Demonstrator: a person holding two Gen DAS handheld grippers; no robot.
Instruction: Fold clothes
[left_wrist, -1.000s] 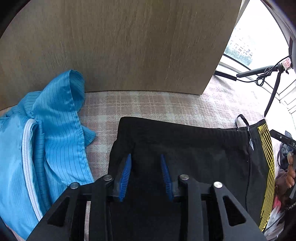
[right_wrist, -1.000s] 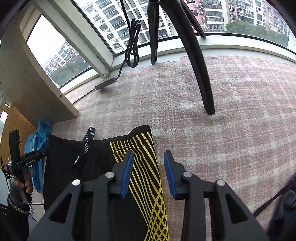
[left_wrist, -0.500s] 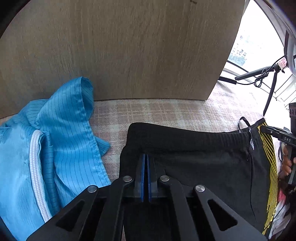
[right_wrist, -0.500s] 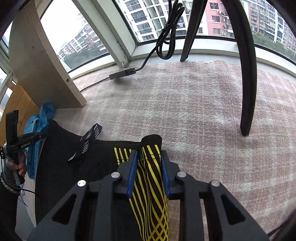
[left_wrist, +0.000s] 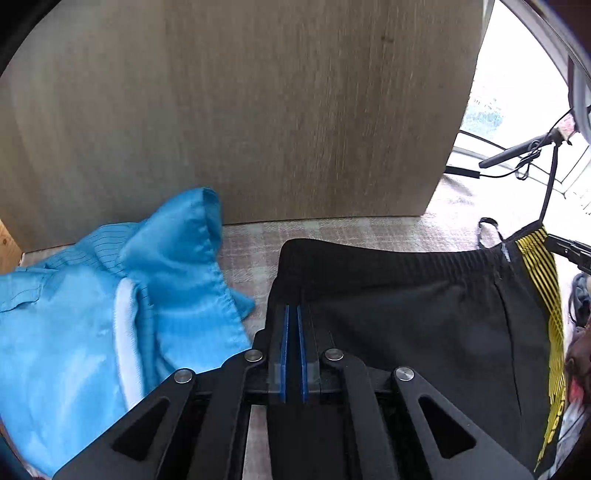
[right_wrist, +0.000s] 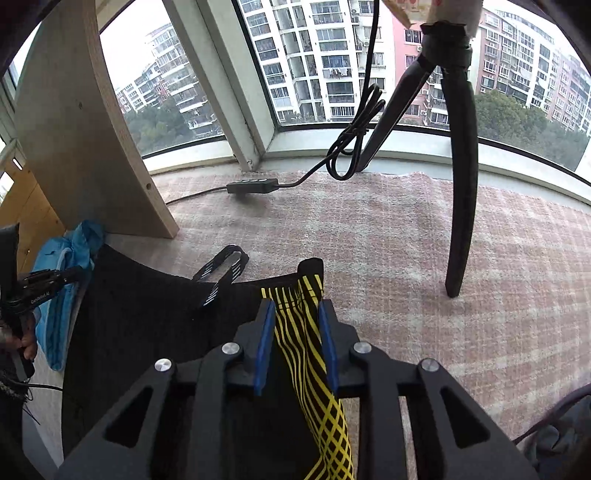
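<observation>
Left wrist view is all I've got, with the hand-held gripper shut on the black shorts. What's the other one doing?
Observer: The right hand-held gripper has the yellow-striped side panel of the black shorts between its fingers, at the waistband corner.
Operator: Is it fully shut?
Observer: No, a visible gap remains between its blue pads, filled by the bunched fabric.
Operator: Anything close on that side?
Observer: A black tripod leg stands on the plaid cloth to the right, apart from the shorts.
</observation>
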